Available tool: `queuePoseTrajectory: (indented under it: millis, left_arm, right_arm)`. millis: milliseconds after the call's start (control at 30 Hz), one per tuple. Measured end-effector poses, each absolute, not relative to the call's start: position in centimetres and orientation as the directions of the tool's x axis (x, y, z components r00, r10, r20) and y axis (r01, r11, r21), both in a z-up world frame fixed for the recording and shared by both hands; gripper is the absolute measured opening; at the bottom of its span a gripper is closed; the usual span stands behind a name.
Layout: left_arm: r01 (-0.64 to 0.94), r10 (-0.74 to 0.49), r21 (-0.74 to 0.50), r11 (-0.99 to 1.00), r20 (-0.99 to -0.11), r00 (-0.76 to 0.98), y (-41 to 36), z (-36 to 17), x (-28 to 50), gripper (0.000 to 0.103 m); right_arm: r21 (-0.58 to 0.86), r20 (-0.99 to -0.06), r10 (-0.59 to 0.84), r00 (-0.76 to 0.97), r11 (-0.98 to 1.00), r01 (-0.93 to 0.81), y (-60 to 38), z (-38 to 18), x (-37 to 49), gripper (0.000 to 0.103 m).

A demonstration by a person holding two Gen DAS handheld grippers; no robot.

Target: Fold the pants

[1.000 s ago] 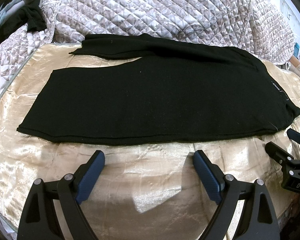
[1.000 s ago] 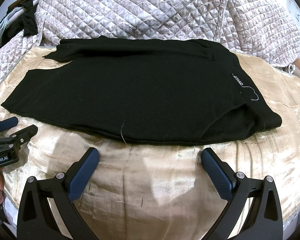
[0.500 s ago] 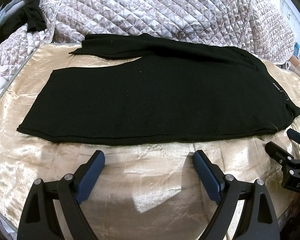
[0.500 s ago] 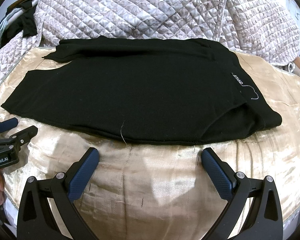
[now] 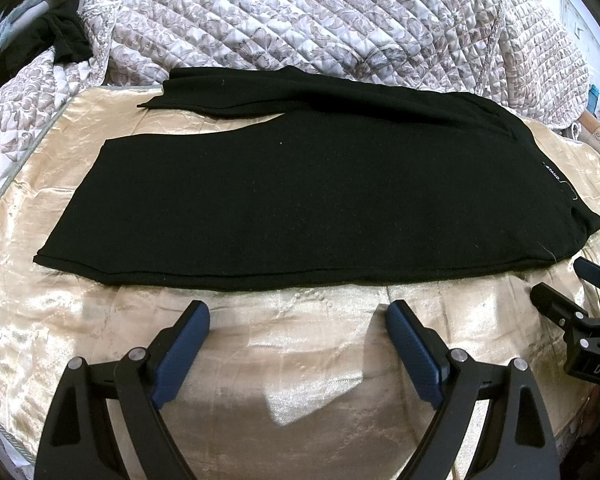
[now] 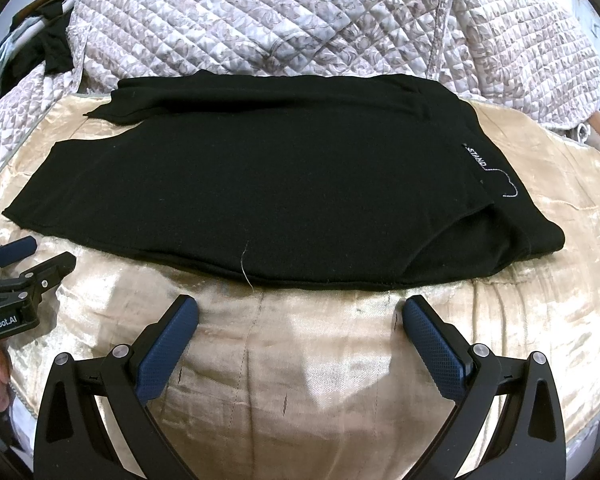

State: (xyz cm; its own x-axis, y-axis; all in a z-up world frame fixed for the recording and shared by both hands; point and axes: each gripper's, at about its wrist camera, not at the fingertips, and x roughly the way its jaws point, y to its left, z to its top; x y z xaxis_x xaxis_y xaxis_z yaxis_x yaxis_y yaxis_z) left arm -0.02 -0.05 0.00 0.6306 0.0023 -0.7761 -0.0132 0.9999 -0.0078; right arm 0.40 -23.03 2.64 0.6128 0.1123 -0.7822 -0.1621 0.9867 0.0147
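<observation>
bed setting, gold satin cover [image 5: 300, 344] in front of quilted bedspread [image 5: 340, 20]. black pants [image 5: 300, 200] laid flat across cover, waistband right, legs left, not quite stacked: far leg offset. judged early, at most one lengthwise fold done, crosswise folds left. left gripper [image 5: 298, 320] jaws apart, empty, just short of near hem. right gripper [image 6: 300, 314] likewise. layering under top leg hidden; label text [image 6: 476, 158] partly legible.

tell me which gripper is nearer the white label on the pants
Right. The right gripper sits just below the waist end where the white label is; the left gripper is toward the leg-hem side, farther away.
</observation>
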Motion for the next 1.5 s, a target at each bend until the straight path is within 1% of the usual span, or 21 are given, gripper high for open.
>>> queuePoseTrajectory:
  millis: [900, 1000, 1033, 1067, 1100, 1167, 1267, 1367, 1500]
  left_arm:
    - [-0.014, 0.0, -0.012, 1.0, -0.771, 0.637, 0.2, -0.1, -0.3, 0.091]
    - [-0.017, -0.008, -0.025, 1.0, -0.763, 0.646, 0.2, 0.2, -0.7, 0.091]
    - [-0.017, -0.021, -0.042, 0.999, -0.759, 0.651, 0.4, 0.5, -0.9, 0.091]
    - [-0.015, -0.04, -0.066, 0.998, -0.755, 0.654, 0.7, 0.7, -1.0, 0.091]
    - [-0.016, -0.052, -0.083, 0.996, -0.751, 0.659, 0.9, 0.9, -1.2, 0.091]
    - [-0.021, -0.071, -0.116, 0.993, -0.732, 0.678, 1.9, 1.6, -1.7, 0.091]
    - [-0.05, -0.083, -0.165, 0.985, -0.71, 0.699, 3.9, 2.4, -2.2, 0.091]
    - [-0.106, -0.061, -0.191, 0.976, -0.702, 0.709, 6.2, 2.3, -2.3, 0.091]
    - [-0.203, -0.056, -0.26, 0.944, -0.734, 0.677, 9.4, 0.7, -1.6, 0.089]
  right_arm:
    - [0.017, -0.79, 0.122, 0.601, 0.984, -0.177, -23.1, 2.4, 0.1, 0.102]
    - [0.021, -0.786, 0.122, 0.607, 0.985, -0.171, -23.1, 2.5, 0.0, 0.099]
    - [0.024, -0.781, 0.123, 0.612, 0.986, -0.167, -23.2, 2.6, -0.2, 0.095]
    - [0.033, -0.776, 0.127, 0.618, 0.986, -0.162, -23.6, 2.6, -0.3, 0.091]
    - [0.046, -0.773, 0.134, 0.62, 0.987, -0.156, -23.8, 2.8, -0.5, 0.089]
    - [0.081, -0.767, 0.153, 0.624, 0.987, -0.142, -24.6, 3.0, -0.7, 0.082]
    - [0.142, -0.747, 0.179, 0.64, 0.984, -0.109, -26.3, 3.6, -0.9, 0.081]
    - [0.213, -0.725, 0.193, 0.661, 0.976, -0.051, -28.7, 4.0, -0.9, 0.081]
    - [0.312, -0.718, 0.21, 0.664, 0.949, 0.037, -31.8, 3.5, -0.7, 0.081]
